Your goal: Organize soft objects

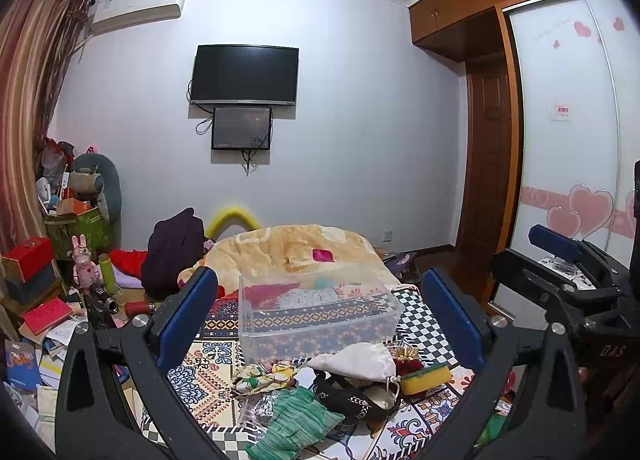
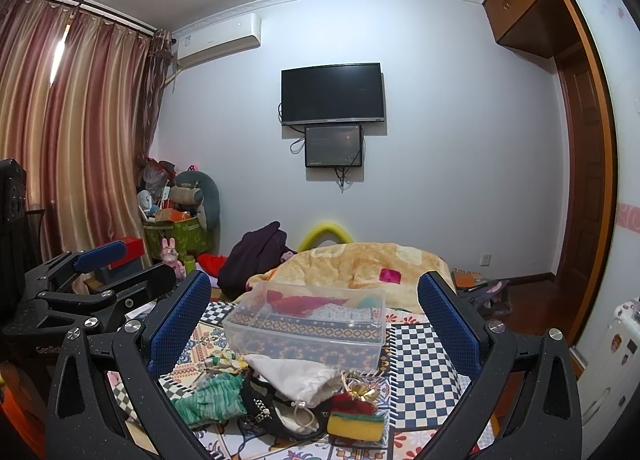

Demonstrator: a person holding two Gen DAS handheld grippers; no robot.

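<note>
- The bed (image 1: 224,376), under a patterned cover, fills the ground beneath both tools; a peach quilt (image 1: 296,248) is heaped at its far end, beyond the fingertips.
- A clear plastic box (image 1: 320,316) sits straight ahead of the left gripper (image 1: 320,316), framed between its two blue pads; in the right wrist view the same box (image 2: 308,328) lies ahead and slightly left of centre, with red and pale fabrics inside.
- The left gripper is spread wide with nothing between its pads – released.
- The right gripper (image 2: 314,320) is likewise spread and empty; it also shows at the right edge of the left wrist view (image 1: 560,260).
- A white drawstring pouch (image 2: 296,378) lies just in front of the box, closer to the tools, resting on a black beaded piece (image 2: 264,408).
- A green knitted cloth (image 1: 296,416) lies low between the left gripper's fingers, nearer the left one.
- A yellow sponge (image 2: 354,426) with green and red layers lies nearest the right gripper, touching a red tuft with a gold bow (image 2: 356,396).
- A small floral scrunchie (image 1: 260,374) sits just before the box – toward the left finger.
</note>
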